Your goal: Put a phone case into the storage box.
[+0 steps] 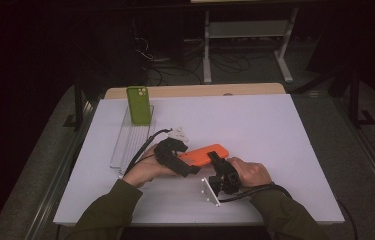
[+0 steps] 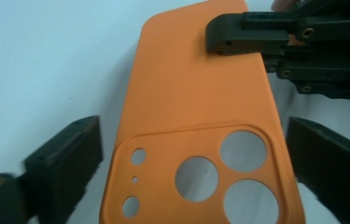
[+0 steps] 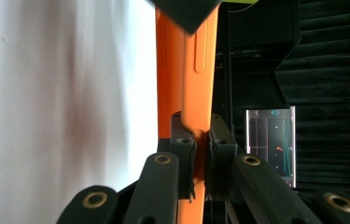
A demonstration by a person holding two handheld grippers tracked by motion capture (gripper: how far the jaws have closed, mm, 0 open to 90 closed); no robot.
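Your right gripper point(image 3: 196, 154): jaws pinched on the long edge of the orange phone case point(image 2: 196, 140). Your left gripper point(image 2: 191, 172): jaws spread, flanking the case's camera end, pads off it. The case is near the table's point(image 1: 275, 130) front edge, centre. Green phone case point(image 1: 139, 105): upright in the clear rack point(image 1: 130, 142), back-left.

Left gripper point(image 1: 187, 162) sits near centre, jaws spread wide (pads touching nothing); right gripper point(image 1: 214, 161) opposite, clamped tight, forearms low.

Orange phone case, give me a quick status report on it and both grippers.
Left gripper open, jaws either side of the orange phone case. Right gripper shut on its edge. Green case on the clear rack, well clear.
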